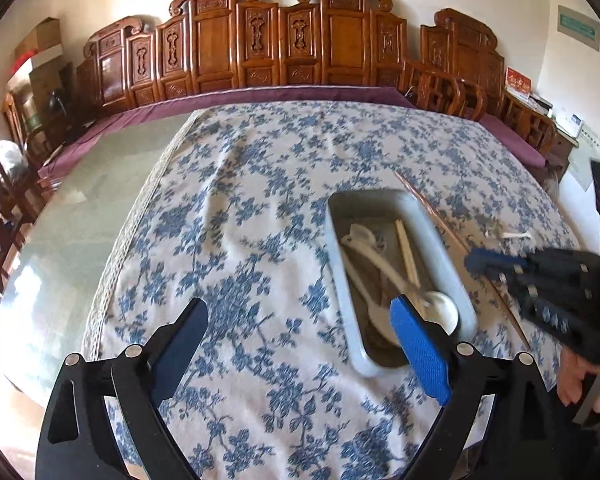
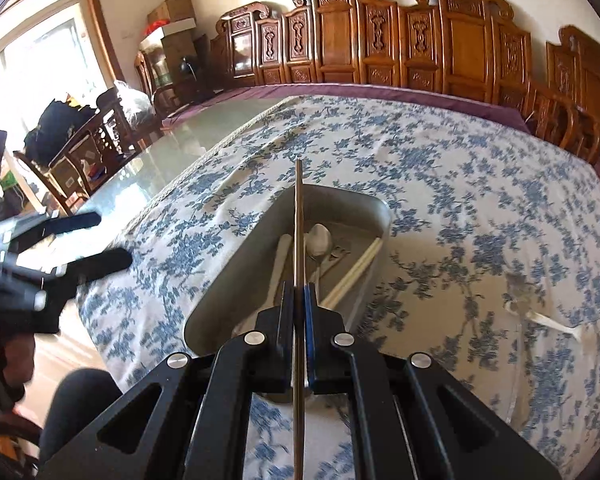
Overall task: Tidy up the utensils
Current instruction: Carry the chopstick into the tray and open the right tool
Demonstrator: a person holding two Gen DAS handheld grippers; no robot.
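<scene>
The right gripper (image 2: 299, 304) is clamping a brown chopstick (image 2: 299, 216) between its blue pads, jaws pressed tight on it, and the stick is pointing straight ahead over the tray (image 2: 382, 216). The tray is sitting on the blue-flowered cloth (image 2: 460, 184) and is holding a metal spoon (image 2: 320, 240), a fork (image 2: 340, 254), pale chopsticks (image 2: 356, 272) and a white spoon (image 1: 440, 308). Seen from the left wrist, the brown chopstick (image 1: 452, 232) is slanting along the tray's (image 1: 340, 280) right side. The left gripper (image 1: 300, 336) is hovering low over the cloth (image 1: 260, 200) just left of the tray, jaws spread wide and gripping nothing. A white plastic fork (image 2: 548, 320) is lying on the cloth, well to the right of the tray.
</scene>
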